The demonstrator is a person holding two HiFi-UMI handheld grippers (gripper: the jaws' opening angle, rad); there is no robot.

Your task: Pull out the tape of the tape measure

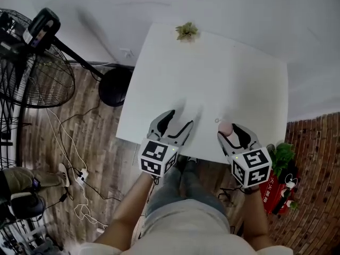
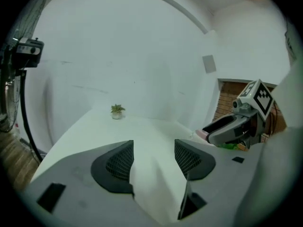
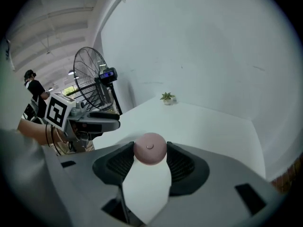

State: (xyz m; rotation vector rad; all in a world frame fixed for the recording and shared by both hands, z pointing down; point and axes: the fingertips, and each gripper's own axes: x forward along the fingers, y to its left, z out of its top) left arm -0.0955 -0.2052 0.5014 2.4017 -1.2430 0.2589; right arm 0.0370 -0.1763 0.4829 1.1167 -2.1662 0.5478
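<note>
1. your right gripper (image 3: pixel 150 156) has its jaws clamped on the tape measure (image 3: pixel 150 148). it is a round pink case with a small mark at its centre, sitting right between the jaw tips. its lower edge is hidden behind the pads.
2. in the head view only a pink sliver of that case shows, because the right jaws cover the rest. just ahead of the tips a tiny pale ring (image 1: pixel 217 120) lies on the bench (image 1: pixel 212 78). it is too small to identify, and you cannot tell whether it is joined to the case or whether any tape is drawn out.
3. your left gripper (image 2: pixel 154 150) has its jaws apart, with only white bench surface between them.
4. in the left gripper view, the right gripper sits off to the right of the left jaws. only a pink edge of the case peeks out at its tips.
5. far ahead of both jaws, at the bench's far edge, stands a small potted plant (image 1: pixel 186 31). it is too small for any detail.
6. out to the left of the left jaws, off the bench, a standing fan (image 1: pixel 32 68) is cut off by the frame edge.
</note>
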